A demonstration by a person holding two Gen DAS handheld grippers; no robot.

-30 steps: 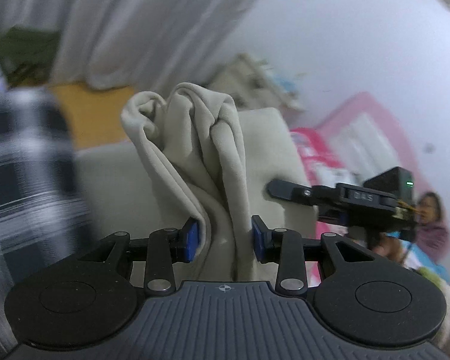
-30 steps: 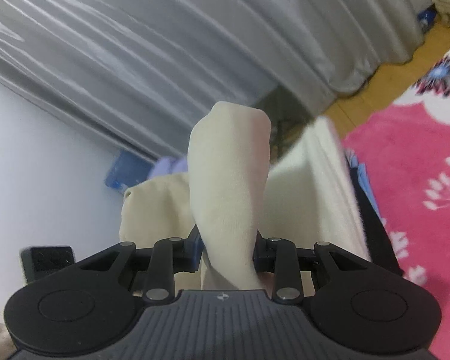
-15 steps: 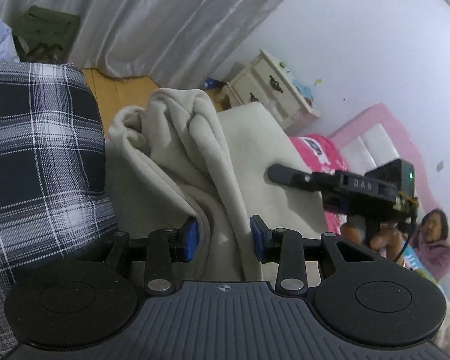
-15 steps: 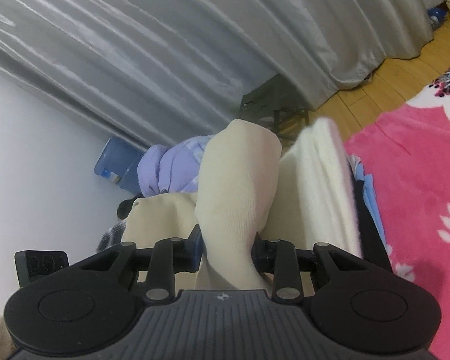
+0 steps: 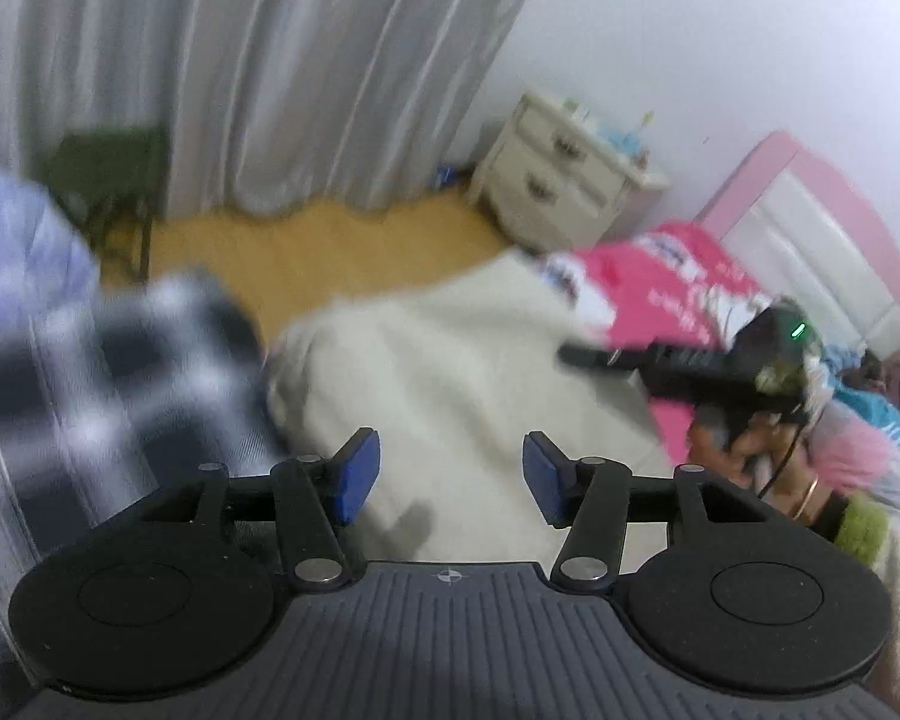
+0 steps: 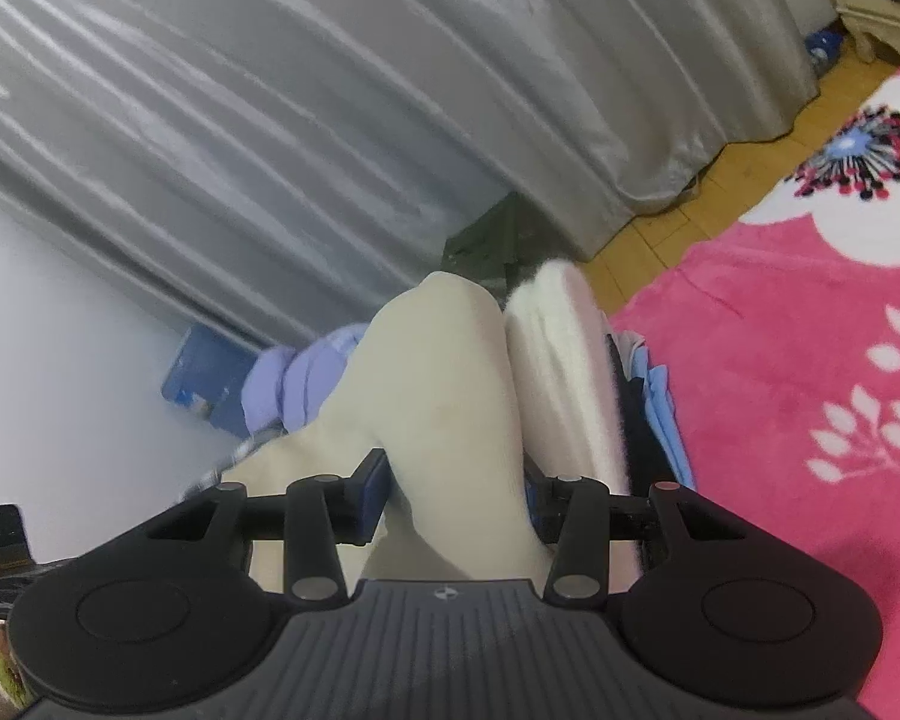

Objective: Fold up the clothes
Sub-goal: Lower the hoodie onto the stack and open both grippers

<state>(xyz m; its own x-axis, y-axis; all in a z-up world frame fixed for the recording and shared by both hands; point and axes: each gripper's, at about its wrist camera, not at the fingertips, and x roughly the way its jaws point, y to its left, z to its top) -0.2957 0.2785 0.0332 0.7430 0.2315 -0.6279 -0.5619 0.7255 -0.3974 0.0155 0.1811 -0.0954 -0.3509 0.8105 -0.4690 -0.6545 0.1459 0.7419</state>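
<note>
A cream garment (image 5: pixel 450 360) lies spread on the bed below my left gripper (image 5: pixel 450 462). Its blue pads (image 5: pixel 357 474) stand apart and its jaws are opening, with no cloth between them. In the right wrist view a raised fold of the cream garment (image 6: pixel 444 372) stands between the pads of my right gripper (image 6: pixel 456 480). Those jaws are opening too, but the cloth still fills the gap and touches both pads. My right gripper (image 5: pixel 576 354) also shows in the left wrist view, reaching in over the garment's right edge, held by a hand (image 5: pixel 744 444).
A black-and-white plaid garment (image 5: pixel 120 372) and a lavender one (image 5: pixel 12 252) lie at the left. A white fluffy folded piece (image 6: pixel 558 360) tops a stack of dark and blue clothes. Pink bedspread (image 6: pixel 780 390), green stool (image 5: pixel 108 168), white nightstand (image 5: pixel 564 174), grey curtain (image 6: pixel 330 120).
My left gripper has let go of the bunched cream cloth, opened and risen; the cloth now lies flat. The right gripper's jaws have widened around the fold.
</note>
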